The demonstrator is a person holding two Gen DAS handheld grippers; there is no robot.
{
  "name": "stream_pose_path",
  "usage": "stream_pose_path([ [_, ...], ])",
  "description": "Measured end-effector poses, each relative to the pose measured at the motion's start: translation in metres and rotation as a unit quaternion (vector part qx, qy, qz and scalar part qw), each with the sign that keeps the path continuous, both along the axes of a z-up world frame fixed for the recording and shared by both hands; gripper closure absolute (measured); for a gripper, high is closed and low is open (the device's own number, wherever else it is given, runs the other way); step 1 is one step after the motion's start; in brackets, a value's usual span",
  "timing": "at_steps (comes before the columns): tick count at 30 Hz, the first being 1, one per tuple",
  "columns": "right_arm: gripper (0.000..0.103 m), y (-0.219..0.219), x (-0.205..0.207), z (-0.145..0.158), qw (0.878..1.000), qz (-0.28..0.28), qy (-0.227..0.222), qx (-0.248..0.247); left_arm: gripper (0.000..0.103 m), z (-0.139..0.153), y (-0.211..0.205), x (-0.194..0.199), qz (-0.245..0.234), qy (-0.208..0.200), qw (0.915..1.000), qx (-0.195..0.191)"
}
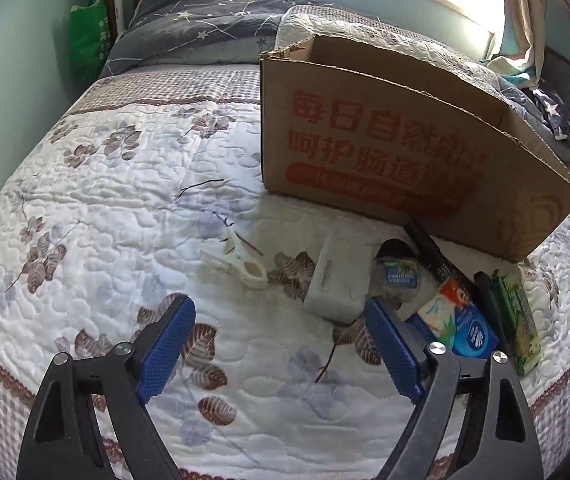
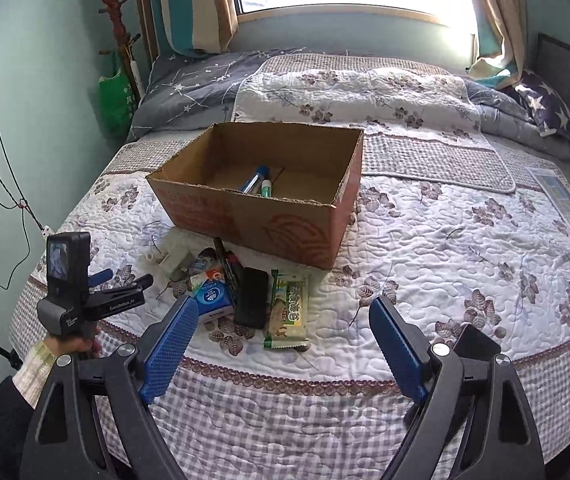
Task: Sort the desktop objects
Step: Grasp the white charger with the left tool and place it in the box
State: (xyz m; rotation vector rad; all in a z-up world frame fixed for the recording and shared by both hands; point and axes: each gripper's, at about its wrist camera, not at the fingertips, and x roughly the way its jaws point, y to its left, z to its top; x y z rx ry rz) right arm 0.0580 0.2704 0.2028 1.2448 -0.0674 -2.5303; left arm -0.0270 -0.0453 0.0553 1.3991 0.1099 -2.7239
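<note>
The bed, under a quilted floral cover, carries everything; on it stands an open cardboard box, well back from the near edge, with the loose things heaped just in front of its near wall.

Two items already lie inside the box, a blue-capped tube and a green-capped one touching it; so the sorting looks begun but far from done.

Left outside, going down in size: a white rectangular case at the left of the heap; a blue tissue pack; a green snack packet nearest the edge; a black phone-like slab between those two; a round tub with a blue label; a dark pen slanting against the box's foot; and a white clothes peg lying apart to the left of the case.

The left gripper hangs over the quilt near the case, its fingers wide apart and empty; the right gripper sits above the near edge, just short of the snack packet, its fingers likewise spread with nothing between them.

By my reckoning roughly seven pieces remain to go in; the snack packet or the slab seems the readiest next pick for the right side.
</note>
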Motion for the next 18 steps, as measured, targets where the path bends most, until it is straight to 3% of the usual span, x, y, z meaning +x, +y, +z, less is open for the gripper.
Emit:
stream_pose_path([
  [1, 0.015, 0.003, -0.001, -0.002, 1.000, -0.006, -0.009, -0.009, 0.000, -0.003, 0.004, -0.012, -0.010, -0.007, 0.9999, -0.001],
  [5, 0.015, 0.010, -0.006, -0.003, 0.999, -0.028, -0.020, -0.018, 0.000, -0.019, 0.027, -0.048, -0.071, -0.046, 0.9961, -0.025],
  [9, 0.015, 0.010, -0.013, -0.006, 0.999, -0.041, -0.026, -0.010, 0.000, -0.042, 0.047, -0.067, -0.121, -0.106, 0.9853, -0.057],
  [11, 0.015, 0.010, -0.016, -0.008, 0.998, -0.042, -0.035, -0.015, 0.000, -0.041, 0.050, -0.067, -0.127, -0.098, 0.9849, -0.065],
  [14, 0.015, 0.009, -0.017, -0.011, 0.998, -0.042, -0.038, -0.008, 0.000, -0.032, 0.043, -0.057, -0.123, -0.078, 0.9882, -0.048],
  [18, 0.015, 0.012, -0.016, -0.013, 0.998, -0.046, -0.042, -0.008, 0.000, 0.006, 0.034, -0.028, -0.127, -0.032, 0.9912, -0.019],
])
